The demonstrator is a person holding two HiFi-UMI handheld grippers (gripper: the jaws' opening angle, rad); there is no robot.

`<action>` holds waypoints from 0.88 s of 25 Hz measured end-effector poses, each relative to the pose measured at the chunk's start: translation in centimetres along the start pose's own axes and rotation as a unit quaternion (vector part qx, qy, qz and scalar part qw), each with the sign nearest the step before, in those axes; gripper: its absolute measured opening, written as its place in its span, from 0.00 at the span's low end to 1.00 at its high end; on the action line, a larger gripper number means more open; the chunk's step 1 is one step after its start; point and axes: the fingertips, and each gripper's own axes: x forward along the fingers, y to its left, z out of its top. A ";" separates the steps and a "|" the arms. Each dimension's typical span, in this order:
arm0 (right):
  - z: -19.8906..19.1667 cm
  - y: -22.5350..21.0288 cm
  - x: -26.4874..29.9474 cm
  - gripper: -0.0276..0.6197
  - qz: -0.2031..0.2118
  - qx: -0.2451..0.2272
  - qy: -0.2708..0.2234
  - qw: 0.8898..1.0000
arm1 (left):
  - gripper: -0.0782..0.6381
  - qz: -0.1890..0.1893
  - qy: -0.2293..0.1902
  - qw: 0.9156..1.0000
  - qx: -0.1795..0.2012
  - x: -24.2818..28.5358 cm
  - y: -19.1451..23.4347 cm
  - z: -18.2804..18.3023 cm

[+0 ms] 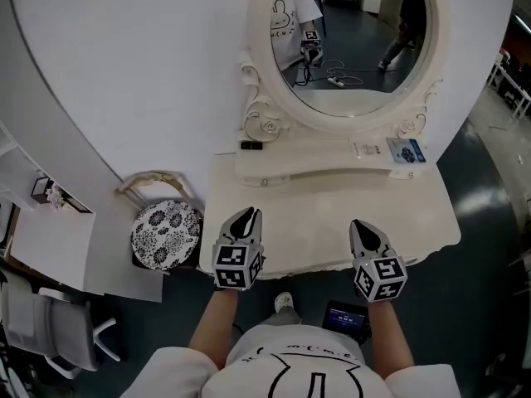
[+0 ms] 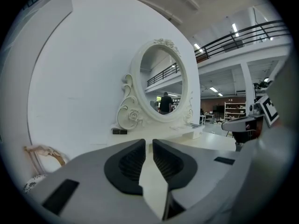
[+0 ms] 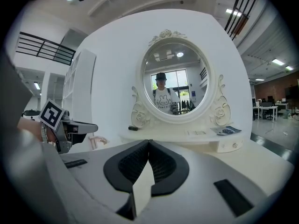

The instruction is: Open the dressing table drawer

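The white dressing table [image 1: 332,214] stands against the wall with an oval mirror [image 1: 348,40] on a raised shelf [image 1: 323,162]. A small round knob [image 3: 232,145] shows on that shelf's right end. The table's front face is hidden below its edge in the head view. My left gripper [image 1: 246,214] [image 2: 148,141] hovers over the front left of the tabletop, its jaws a narrow slit apart with nothing between them. Over the front right, my right gripper [image 1: 363,225] [image 3: 149,141] is shut and empty, its tips touching. Both point toward the mirror.
A small black item [image 1: 251,146] and a blue booklet [image 1: 406,150] lie on the shelf. A stool with a patterned cushion [image 1: 166,233] stands left of the table, with a white cabinet [image 1: 41,222] and an office chair [image 1: 50,330] further left. A dark device [image 1: 344,316] lies on the floor.
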 end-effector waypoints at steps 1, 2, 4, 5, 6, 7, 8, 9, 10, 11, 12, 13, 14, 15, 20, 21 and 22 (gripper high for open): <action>-0.2 -0.3 0.8 0.07 0.001 0.000 0.005 1.000 | 0.19 -0.001 0.003 1.000 -0.001 0.7 0.3 -0.2; -0.3 -0.5 1.6 0.07 0.001 0.001 0.009 1.000 | 0.20 -0.002 0.006 1.000 -0.002 1.4 0.7 -0.3; -0.6 -1.0 3.2 0.07 0.002 0.003 0.017 1.000 | 0.21 -0.004 0.014 1.000 -0.007 2.8 1.3 -0.8; -0.7 -1.2 4.0 0.07 0.003 0.004 0.021 1.000 | 0.23 -0.005 0.019 1.000 -0.012 3.4 1.6 -1.0; -0.8 -1.4 4.7 0.07 0.005 0.005 0.024 1.000 | 0.25 -0.007 0.024 1.000 -0.016 4.1 1.9 -1.3; -0.9 -1.5 5.5 0.07 0.006 0.005 0.026 1.000 | 0.27 -0.007 0.028 0.999 -0.018 4.7 2.1 -1.6; -1.0 -1.5 6.2 0.07 0.007 0.006 0.029 1.000 | 0.28 -0.007 0.033 0.999 -0.020 5.2 2.4 -1.9; -1.1 -1.5 6.7 0.07 0.009 0.006 0.031 0.999 | 0.29 -0.007 0.037 0.999 -0.022 5.6 2.6 -2.2; -1.3 -1.6 7.3 0.07 0.009 0.006 0.033 0.999 | 0.29 -0.006 0.041 0.999 -0.024 6.1 2.8 -2.5; -1.4 -1.7 7.7 0.07 0.010 0.006 0.035 0.999 | 0.29 -0.006 0.044 0.999 -0.027 6.5 3.0 -2.7; -1.6 -1.9 8.1 0.07 0.010 0.008 0.036 0.999 | 0.30 -0.006 0.048 0.998 -0.030 6.8 3.1 -2.9; -1.8 -2.0 8.4 0.07 0.010 0.010 0.039 0.999 | 0.32 -0.006 0.053 0.998 -0.032 7.2 3.3 -3.2; -2.0 -2.0 8.7 0.07 0.010 0.013 0.041 0.999 | 0.35 -0.007 0.058 0.998 -0.033 7.4 3.4 -3.4; -2.2 -2.1 8.9 0.07 0.010 0.014 0.044 0.999 | 0.37 -0.007 0.062 0.997 -0.034 7.7 3.5 -3.6; -3.1 -2.4 10.0 0.07 0.015 0.010 0.056 0.998 | 0.40 -0.010 0.074 0.996 -0.039 9.1 3.5 -4.6; -3.3 -2.4 10.2 0.07 0.016 0.011 0.057 0.998 | 0.40 -0.012 0.076 0.996 -0.038 9.4 3.4 -4.8; -3.6 -2.5 10.4 0.07 0.018 0.012 0.058 0.998 | 0.40 -0.014 0.078 0.996 -0.037 9.7 3.3 -5.0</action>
